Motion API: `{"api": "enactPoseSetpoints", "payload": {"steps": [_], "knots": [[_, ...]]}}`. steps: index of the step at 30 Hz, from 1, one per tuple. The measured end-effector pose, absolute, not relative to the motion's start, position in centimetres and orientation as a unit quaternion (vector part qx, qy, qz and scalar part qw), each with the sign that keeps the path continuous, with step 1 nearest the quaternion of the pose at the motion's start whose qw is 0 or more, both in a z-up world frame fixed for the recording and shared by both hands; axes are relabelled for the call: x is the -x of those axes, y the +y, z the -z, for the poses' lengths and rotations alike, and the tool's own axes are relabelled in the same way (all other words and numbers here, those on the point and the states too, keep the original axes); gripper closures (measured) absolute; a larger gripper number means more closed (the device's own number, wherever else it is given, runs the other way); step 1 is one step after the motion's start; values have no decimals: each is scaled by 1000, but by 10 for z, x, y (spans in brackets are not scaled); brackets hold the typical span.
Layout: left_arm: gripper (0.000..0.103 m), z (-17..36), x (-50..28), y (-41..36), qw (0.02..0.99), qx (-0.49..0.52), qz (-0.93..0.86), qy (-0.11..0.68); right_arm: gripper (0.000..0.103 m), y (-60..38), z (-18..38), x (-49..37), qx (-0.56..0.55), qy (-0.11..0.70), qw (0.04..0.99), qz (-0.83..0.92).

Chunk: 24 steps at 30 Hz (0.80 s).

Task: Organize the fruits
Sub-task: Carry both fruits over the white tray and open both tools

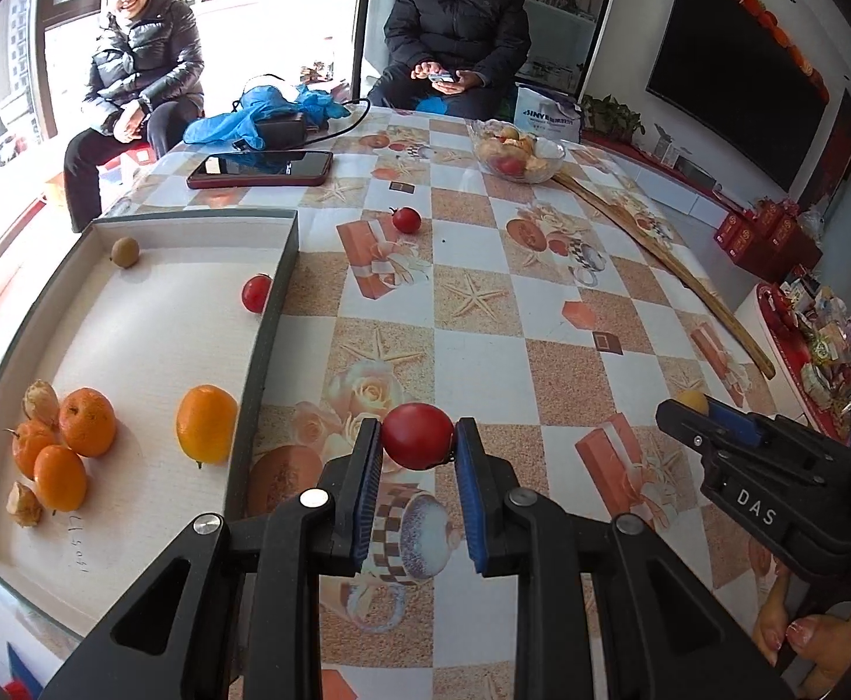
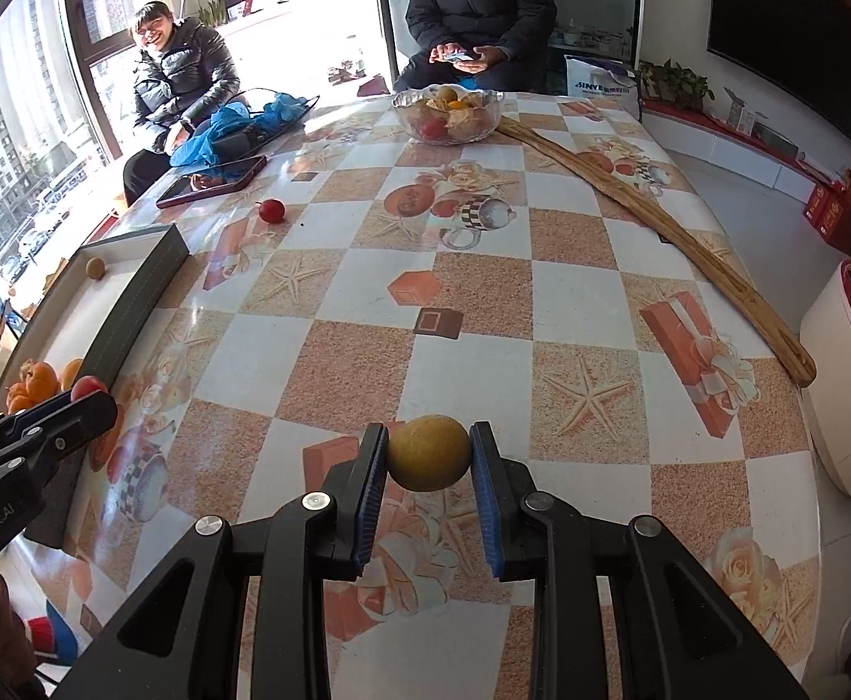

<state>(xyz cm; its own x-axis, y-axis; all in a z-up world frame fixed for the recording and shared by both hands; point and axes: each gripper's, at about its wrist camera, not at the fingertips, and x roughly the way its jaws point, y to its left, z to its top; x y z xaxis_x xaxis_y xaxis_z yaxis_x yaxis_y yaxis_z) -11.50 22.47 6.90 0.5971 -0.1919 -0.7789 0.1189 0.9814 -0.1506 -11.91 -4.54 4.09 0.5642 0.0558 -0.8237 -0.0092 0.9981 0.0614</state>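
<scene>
Your left gripper (image 1: 417, 446) clamps a red tomato (image 1: 417, 436); the box (image 1: 276, 297) lies left of frame, nearer this hand. Right gripper (image 2: 429, 455) grips a yellow-brown fruit (image 2: 429, 453).

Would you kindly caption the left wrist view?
Left gripper holds a round red tomato beside the shallow white fruit tray.

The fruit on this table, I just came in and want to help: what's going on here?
Someone is sorting fruit with two handheld grippers. The left gripper is shut on a red fruit, the right gripper on a yellow-brown fruit, both above the table. The shallow box already holds oranges and a few smaller fruits. Another red fruit lies loose on the table, and a glass bowl holds more.
</scene>
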Motion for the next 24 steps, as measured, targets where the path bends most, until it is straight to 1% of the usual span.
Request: {"api": "enactPoseSetpoints", "payload": {"steps": [6,12,18,24], "knots": [[76,-82,102,277,892,47,36,449,73,0,-66,91,-37,461,884,-73],[76,-79,93,331,888,57,-23,455,73,65,-75,62,-35,470,871,-142],[76,-67,87,365,878,70,-59,469,73,125,-73,44,-9,480,856,-194],[76,-53,82,378,868,75,-68,487,73,165,-61,28,-1,504,833,-229]]}}
